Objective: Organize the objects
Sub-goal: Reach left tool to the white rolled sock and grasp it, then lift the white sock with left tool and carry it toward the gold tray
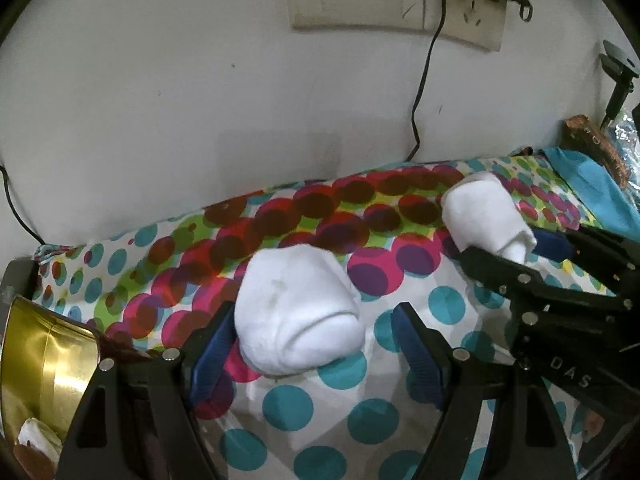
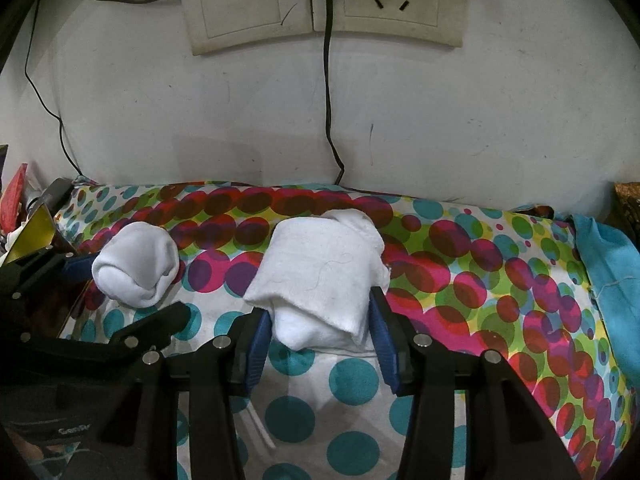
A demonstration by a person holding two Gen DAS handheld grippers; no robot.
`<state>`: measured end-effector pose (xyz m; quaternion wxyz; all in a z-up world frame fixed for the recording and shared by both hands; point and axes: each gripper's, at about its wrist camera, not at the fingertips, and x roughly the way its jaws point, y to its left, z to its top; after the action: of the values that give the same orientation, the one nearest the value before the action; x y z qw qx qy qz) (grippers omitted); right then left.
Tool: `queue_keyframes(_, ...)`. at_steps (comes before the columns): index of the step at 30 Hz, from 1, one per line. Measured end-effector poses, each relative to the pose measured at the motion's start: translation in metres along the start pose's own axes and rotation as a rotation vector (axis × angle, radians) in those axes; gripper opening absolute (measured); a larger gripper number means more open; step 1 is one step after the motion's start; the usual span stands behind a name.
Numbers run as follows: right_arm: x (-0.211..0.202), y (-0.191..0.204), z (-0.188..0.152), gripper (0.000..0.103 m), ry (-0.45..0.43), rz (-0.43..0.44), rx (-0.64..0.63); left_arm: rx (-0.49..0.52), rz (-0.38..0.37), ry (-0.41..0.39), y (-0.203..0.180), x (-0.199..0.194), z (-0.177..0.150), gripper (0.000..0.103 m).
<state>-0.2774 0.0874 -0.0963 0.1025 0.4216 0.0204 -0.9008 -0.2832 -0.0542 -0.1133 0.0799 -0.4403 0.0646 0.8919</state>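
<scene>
A folded white sock (image 2: 320,280) is pinched by the right claw (image 2: 320,336) near the middle of the spotted bench (image 2: 500,280), while a rolled sock (image 1: 296,316) lies between the spread left claw (image 1: 312,344), which likely must be pressed together next.

Gold tin (image 1: 44,364) cut off by left edge, contents unclear. Wall sockets (image 2: 320,4) cropped at top edge. Cable (image 1: 424,80) drops behind spotted cloth (image 1: 320,408), end hidden. Brown object (image 1: 592,148) far right, too blurred to identify.
</scene>
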Motion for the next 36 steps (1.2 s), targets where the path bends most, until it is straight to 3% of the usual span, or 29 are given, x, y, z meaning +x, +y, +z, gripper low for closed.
queue_keyframes(5, 0.004, -0.010, 0.003, 0.045, 0.001, 0.001, 0.000, 0.024, 0.016, -0.013, 0.000, -0.001, -0.001, 0.077)
queue_keyframes(9, 0.005, -0.016, 0.004, 0.046, 0.001, 0.004, 0.002, 0.014, -0.012, -0.009, 0.002, 0.000, -0.002, 0.050)
queue_keyframes(25, 0.009, -0.018, 0.003, 0.046, 0.004, -0.005, -0.004, 0.036, -0.008, -0.027, -0.003, -0.010, -0.011, 0.047)
queue_keyframes(36, 0.009, -0.017, 0.002, 0.047, 0.008, -0.014, -0.011, 0.019, 0.068, -0.009, -0.016, -0.015, -0.018, 0.046)
